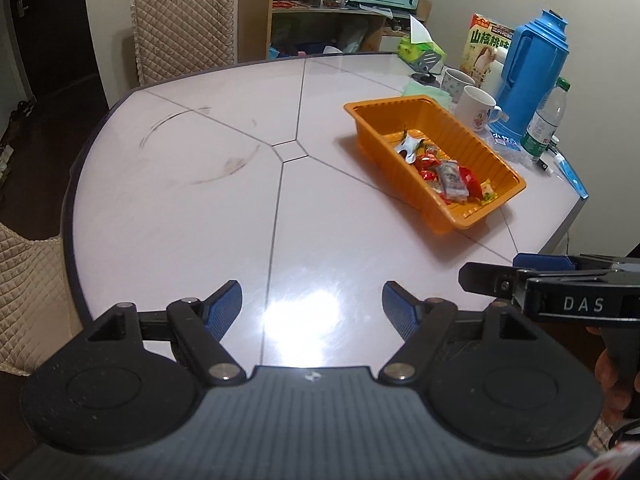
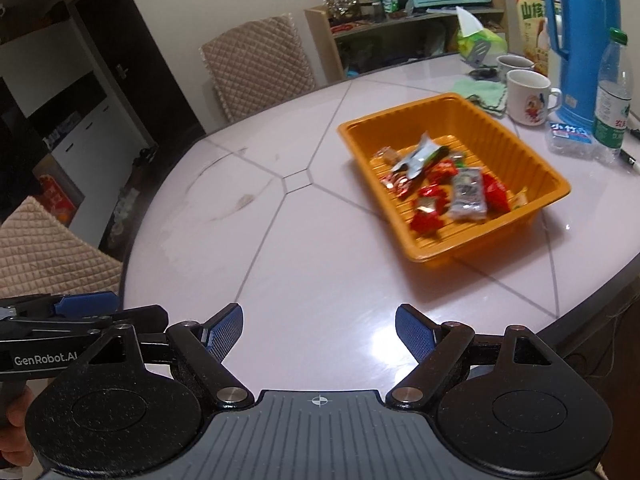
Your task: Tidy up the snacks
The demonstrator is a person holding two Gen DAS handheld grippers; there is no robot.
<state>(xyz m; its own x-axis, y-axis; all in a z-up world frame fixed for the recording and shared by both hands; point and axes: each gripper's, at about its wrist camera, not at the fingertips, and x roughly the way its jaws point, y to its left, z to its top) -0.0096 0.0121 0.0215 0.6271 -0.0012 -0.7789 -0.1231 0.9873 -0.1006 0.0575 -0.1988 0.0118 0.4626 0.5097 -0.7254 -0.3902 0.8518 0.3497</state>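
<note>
A: Snacks [image 2: 448, 188] lie in the orange tray [image 2: 558, 184], toward its right, nearer end.

B: Where are the grippers?

A: Both hang over the near edge of the table [image 2: 248, 248], well apart from the tray, which sits far and to the right of each. The left gripper [image 1: 312, 306] has its jaws spread wide with only bare tabletop between them.

B: And the right gripper [image 2: 319, 330]?

A: Also spread wide, holding nothing. It sits just beside the left one.

B: Anything behind the tray?

A: Mugs [image 2: 528, 94] and a blue flask [image 2: 580, 44], farther right.
</note>
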